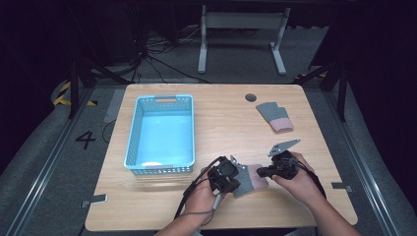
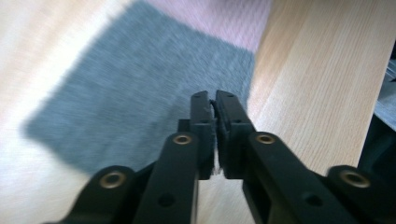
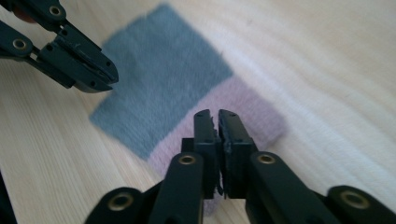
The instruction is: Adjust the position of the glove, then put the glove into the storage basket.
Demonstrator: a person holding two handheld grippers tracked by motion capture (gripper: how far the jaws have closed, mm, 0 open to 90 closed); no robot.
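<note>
A small knitted piece, grey with a pink end (image 1: 250,181), lies flat on the wooden table near the front edge. In the left gripper view its grey part (image 2: 140,93) spreads under my left gripper (image 2: 213,99), whose jaws stand almost together with only a thin slit and nothing seen between them. My right gripper (image 3: 215,114) hovers over the pink end (image 3: 254,109), its jaws just as close and empty. The left gripper (image 3: 109,77) shows there at the grey edge. From above, the left gripper (image 1: 239,176) and right gripper (image 1: 259,172) face each other across the piece.
A light blue plastic basket (image 1: 135,129) stands on the left half of the table. A second grey and pink knitted piece (image 1: 275,117) lies at the back right, near a round cable hole (image 1: 251,97). Both forearms enter from the front edge.
</note>
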